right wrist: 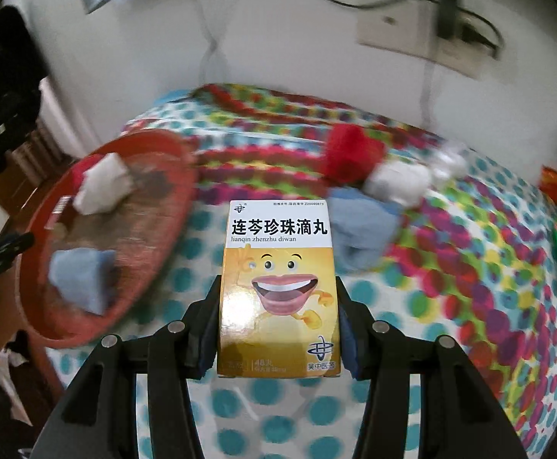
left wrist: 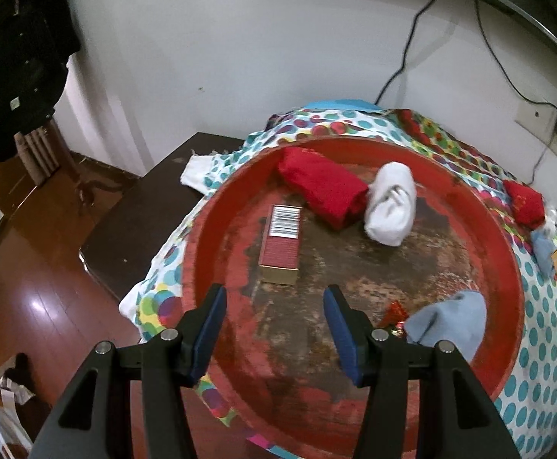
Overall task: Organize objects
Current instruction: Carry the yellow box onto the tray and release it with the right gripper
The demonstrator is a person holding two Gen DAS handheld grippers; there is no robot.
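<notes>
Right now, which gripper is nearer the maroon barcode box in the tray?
Left. The left gripper hovers open just short of the maroon box; the right gripper holds a yellow box outside the tray.
</notes>
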